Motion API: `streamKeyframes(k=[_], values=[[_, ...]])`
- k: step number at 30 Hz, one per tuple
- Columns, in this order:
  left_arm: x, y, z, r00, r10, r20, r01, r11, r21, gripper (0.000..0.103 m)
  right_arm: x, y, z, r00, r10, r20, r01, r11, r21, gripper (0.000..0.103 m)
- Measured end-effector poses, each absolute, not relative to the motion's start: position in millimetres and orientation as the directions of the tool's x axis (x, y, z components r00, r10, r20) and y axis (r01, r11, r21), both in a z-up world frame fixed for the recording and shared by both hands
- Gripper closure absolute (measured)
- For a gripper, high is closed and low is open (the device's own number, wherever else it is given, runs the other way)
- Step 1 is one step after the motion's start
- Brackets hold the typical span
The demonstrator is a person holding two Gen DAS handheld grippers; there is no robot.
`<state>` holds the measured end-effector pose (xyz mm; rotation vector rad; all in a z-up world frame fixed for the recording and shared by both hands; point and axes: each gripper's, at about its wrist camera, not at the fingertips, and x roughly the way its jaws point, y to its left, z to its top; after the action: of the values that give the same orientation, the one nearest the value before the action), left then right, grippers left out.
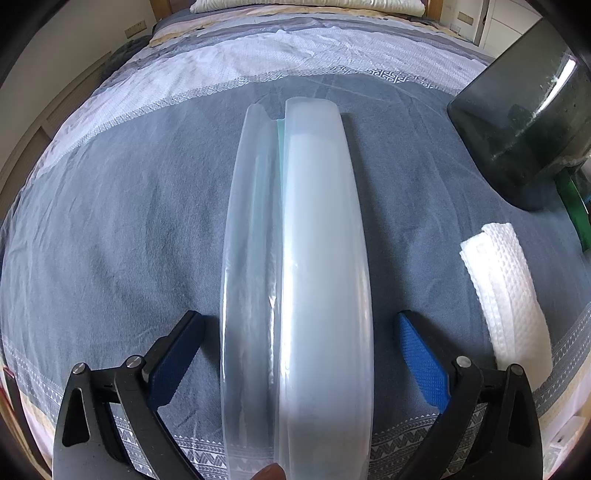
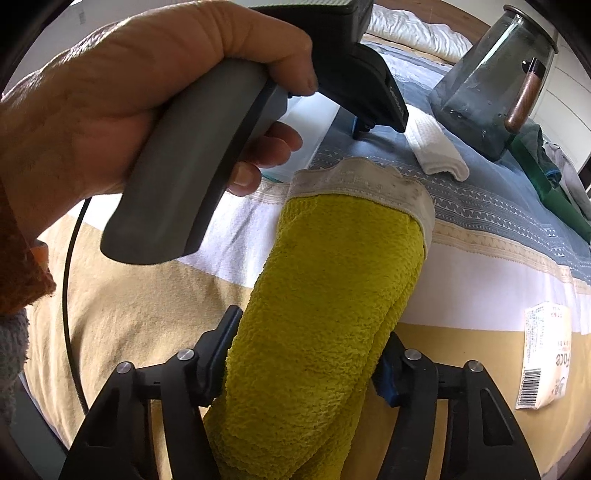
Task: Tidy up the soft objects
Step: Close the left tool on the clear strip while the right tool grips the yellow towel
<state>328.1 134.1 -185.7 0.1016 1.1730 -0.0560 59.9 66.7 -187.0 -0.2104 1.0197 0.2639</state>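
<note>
In the left wrist view, my left gripper [image 1: 295,354] is open, its blue-padded fingers [image 1: 421,365] wide on either side of a long translucent plastic bag [image 1: 317,258] that stands on edge between them without touching the pads. A folded white towel [image 1: 502,291] lies on the bed to the right. In the right wrist view, my right gripper [image 2: 306,354] is shut on a folded yellow-green towel [image 2: 332,288] with a white hem, held above the bed. The hand holding the left gripper [image 2: 207,122] shows ahead; the white towel [image 2: 439,151] lies beyond.
A dark glass container [image 1: 524,122] with a wooden handle [image 2: 521,103] stands at the right on the grey bedspread [image 1: 110,240]. A green item [image 2: 546,188] lies beside it. A labelled packet [image 2: 543,358] lies at the bed's near right. Pillows [image 1: 306,7] lie at the head.
</note>
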Motion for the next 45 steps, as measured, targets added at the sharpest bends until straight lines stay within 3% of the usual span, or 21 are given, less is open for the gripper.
streamKeyframes(k=[3,5,8,10,13,26,45], values=[[324.9,129.7,-182.8,0.389,-0.011,-0.921,0.118,0.992,0.038,0.024,59.6,66.6,-185.1,0.496,0.126,-0.859,-0.324,0.945,-0.049,0.051],[322.5,124.2,-179.2,0.389,-0.032,-0.921,0.143,0.989,0.026,0.049,58.9,66.9,-183.7,0.497,0.131,-0.858,-0.335,0.941,-0.050,0.057],[321.2,115.7,-175.1,0.388,-0.042,-0.921,0.174,0.984,0.028,0.074,61.7,66.3,-182.1,0.489,0.141,-0.861,-0.353,0.935,-0.047,0.071],[320.0,111.3,-173.2,0.396,-0.029,-0.918,0.175,0.984,0.044,0.086,63.4,66.2,-180.4,0.483,0.150,-0.862,-0.369,0.928,-0.045,0.081],[317.8,106.0,-170.3,0.405,-0.016,-0.914,0.182,0.981,0.063,0.095,65.5,66.9,-178.0,0.473,0.165,-0.866,-0.395,0.918,-0.041,0.086],[299.3,124.5,-131.2,0.446,0.014,-0.895,0.143,0.986,0.086,0.098,61.5,55.4,-157.1,0.462,0.228,-0.857,-0.452,0.892,-0.006,0.088],[243.1,178.1,-40.4,0.535,0.104,-0.839,0.003,0.992,0.125,0.098,31.0,-11.2,-70.9,0.567,0.322,-0.758,-0.471,0.882,0.023,0.088]])
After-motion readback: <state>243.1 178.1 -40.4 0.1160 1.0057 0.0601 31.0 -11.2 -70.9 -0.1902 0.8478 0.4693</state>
